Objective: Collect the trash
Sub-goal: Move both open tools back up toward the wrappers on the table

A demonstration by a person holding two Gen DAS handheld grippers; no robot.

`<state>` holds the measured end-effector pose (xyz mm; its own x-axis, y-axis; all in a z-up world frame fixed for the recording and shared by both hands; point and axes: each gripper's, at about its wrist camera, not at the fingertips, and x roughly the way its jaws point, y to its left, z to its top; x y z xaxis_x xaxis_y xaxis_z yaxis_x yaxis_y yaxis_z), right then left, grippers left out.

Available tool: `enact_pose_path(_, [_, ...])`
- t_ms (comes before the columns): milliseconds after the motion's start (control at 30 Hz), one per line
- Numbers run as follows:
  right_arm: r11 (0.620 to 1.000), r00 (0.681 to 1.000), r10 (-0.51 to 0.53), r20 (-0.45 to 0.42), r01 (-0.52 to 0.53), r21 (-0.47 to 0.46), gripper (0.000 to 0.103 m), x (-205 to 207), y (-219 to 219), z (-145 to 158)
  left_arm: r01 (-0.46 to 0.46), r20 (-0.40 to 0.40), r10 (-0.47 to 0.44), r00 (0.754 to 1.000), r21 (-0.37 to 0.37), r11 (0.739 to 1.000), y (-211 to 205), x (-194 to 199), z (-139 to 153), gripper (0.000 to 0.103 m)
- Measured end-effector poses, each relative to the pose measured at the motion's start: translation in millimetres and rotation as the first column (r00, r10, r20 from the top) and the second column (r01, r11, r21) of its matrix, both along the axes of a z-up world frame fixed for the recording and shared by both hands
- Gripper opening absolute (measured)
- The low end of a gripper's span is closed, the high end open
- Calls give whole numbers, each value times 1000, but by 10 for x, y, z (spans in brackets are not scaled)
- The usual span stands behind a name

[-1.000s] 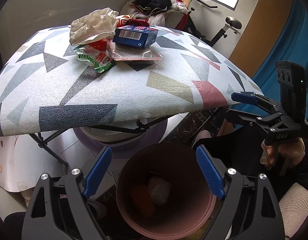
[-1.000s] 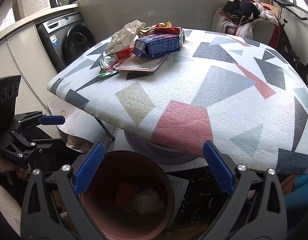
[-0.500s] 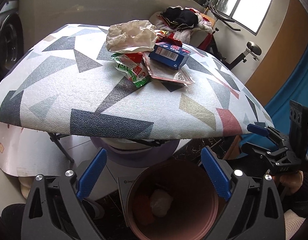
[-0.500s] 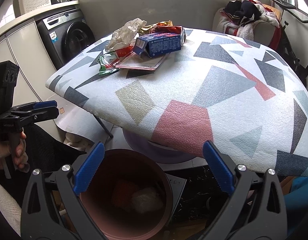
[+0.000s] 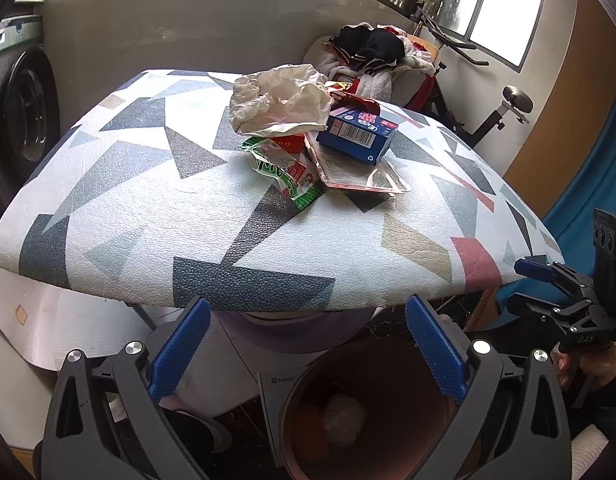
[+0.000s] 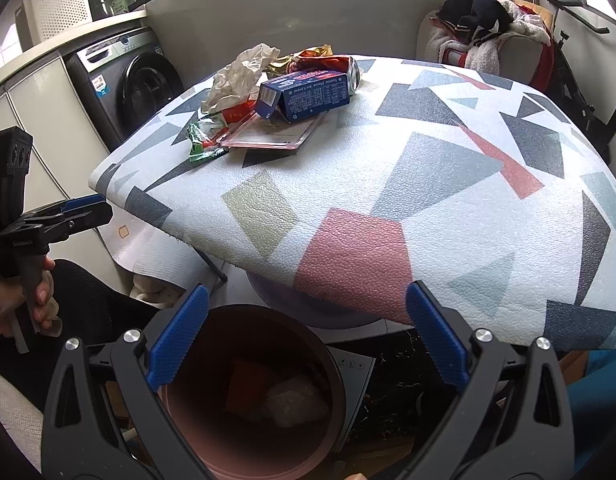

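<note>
A brown bin [image 5: 304, 384] stands on the floor under the patterned table [image 5: 148, 200]; inside lie a red scrap [image 6: 248, 384] and a white wad [image 6: 296, 400]. On the table lies a heap of trash: a crumpled paper bag [image 5: 280, 100], a blue box [image 5: 357, 132], a green wrapper [image 5: 288, 172], a clear plastic tray [image 5: 359, 176] and a red can [image 6: 327, 66]. My left gripper [image 5: 308, 352] hangs above the bin's left side, its jaws opening with nothing between them. My right gripper [image 6: 308, 338] is open and empty over the bin's right side.
A washing machine [image 6: 136, 84] stands at the left wall. Behind the table are a chair piled with clothes [image 5: 371, 56] and an exercise bike [image 5: 503, 108]. A purple round tub [image 5: 292, 328] sits under the table beside the bin. A hand [image 6: 40, 296] holds the left gripper's handle.
The left gripper has risen and turned, so the trash heap now sits mid-picture and the bin lower right; its jaws have spread wider. The right gripper has stayed put.
</note>
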<state>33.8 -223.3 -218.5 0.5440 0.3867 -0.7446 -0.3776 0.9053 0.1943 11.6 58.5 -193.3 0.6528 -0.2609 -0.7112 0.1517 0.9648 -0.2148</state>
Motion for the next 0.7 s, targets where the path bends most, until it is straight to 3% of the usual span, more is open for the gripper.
enact_pose_path(367, [1000,999,-20,-28,21,19,97,164,-96,84,-16,7,16,1000,-2,1000,105,150,52,97])
enact_pose_path(700, [995,995,-93,-19,94,27,97,493,-194,114,-33,-1,33,999,-64,997,224,402,144,97])
